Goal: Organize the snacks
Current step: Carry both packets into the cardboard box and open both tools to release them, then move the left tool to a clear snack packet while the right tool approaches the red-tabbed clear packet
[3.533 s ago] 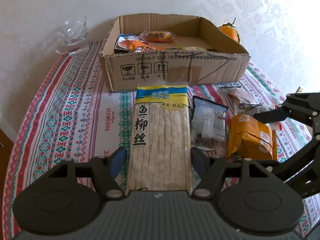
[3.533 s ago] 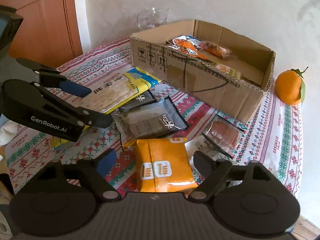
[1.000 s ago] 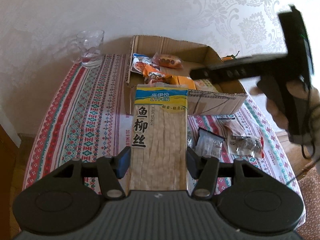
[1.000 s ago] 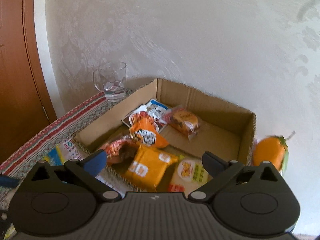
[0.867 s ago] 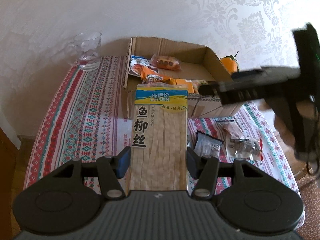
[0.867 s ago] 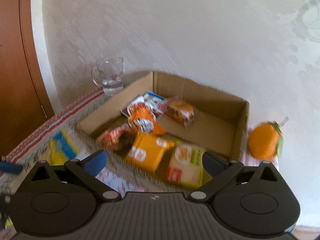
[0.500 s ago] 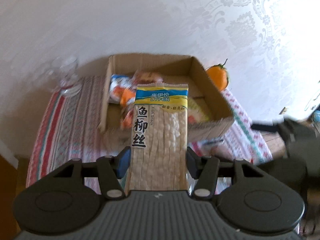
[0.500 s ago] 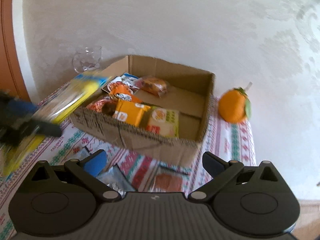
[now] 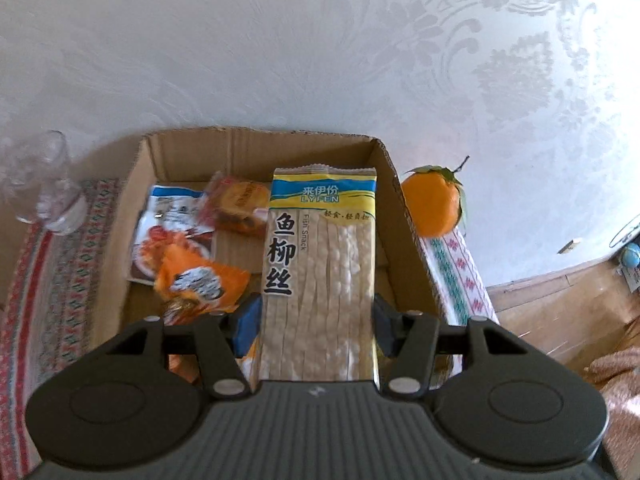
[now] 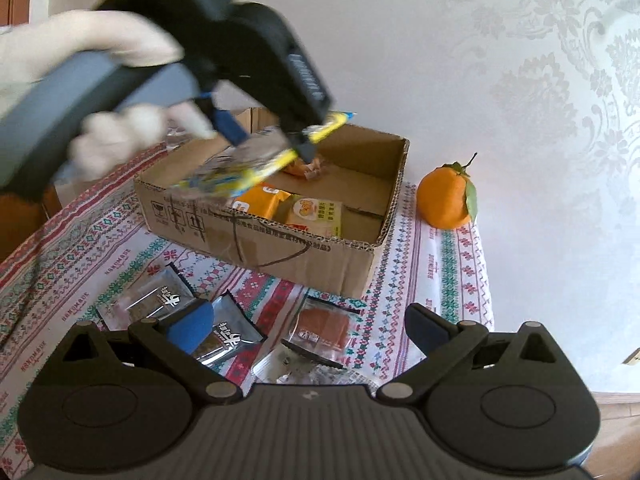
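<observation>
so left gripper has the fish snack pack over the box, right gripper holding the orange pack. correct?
Not quite. The right gripper is open and empty, as the right wrist view shows; the orange pack lies in the cardboard box. The left gripper does hold the fish snack pack over it.

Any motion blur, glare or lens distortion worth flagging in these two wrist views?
Left wrist view: the fish snack pack held in the left claw is sharp, while the glass and orange packet smear. Right wrist view: the left claw and gloved hand blur heavily; the cardboard box and orange stay crisp. Both show fisheye corner vignetting.
</observation>
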